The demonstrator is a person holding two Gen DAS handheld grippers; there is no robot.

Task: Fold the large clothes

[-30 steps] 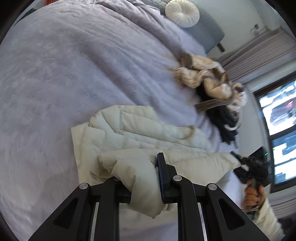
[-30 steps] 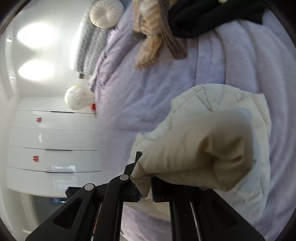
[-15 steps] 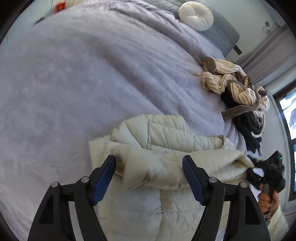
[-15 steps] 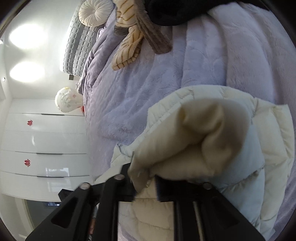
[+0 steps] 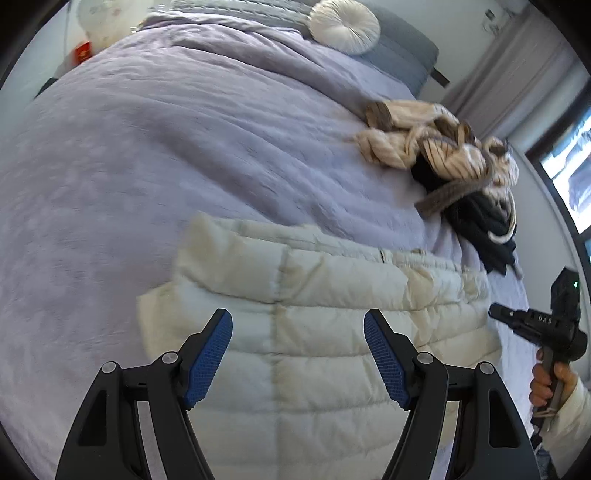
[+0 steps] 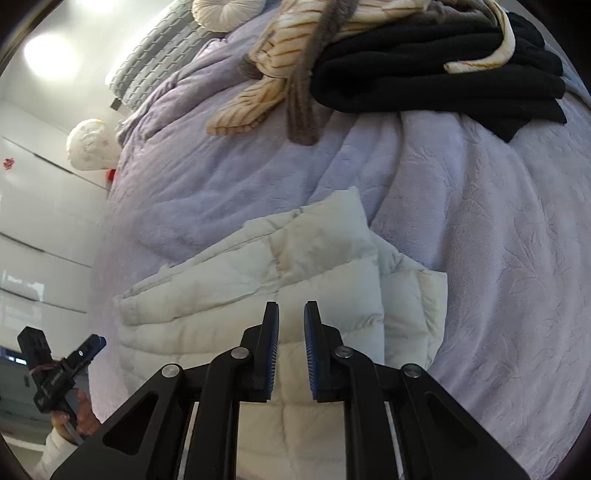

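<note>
On lilac bed [image 5: 147, 155], folded cream puffer jacket [image 5: 314, 295] lying crosswise; left hand-held gripper [image 5: 298, 332] spread, right hand-held gripper [image 6: 291, 325] closing, empty

Puffer jacket [image 5: 314, 295] lies folded on the bed [image 5: 129, 166], near edge. Clothes pile [image 5: 454, 166] sits on the bed farther back and to the right, apart from the jacket. Round cushion [image 5: 345, 26] at the far end by the headboard [image 5: 410, 55]. Left claw [image 5: 298, 354] over the jacket's near left part, right claw [image 6: 291, 347] over its near right part.
</note>
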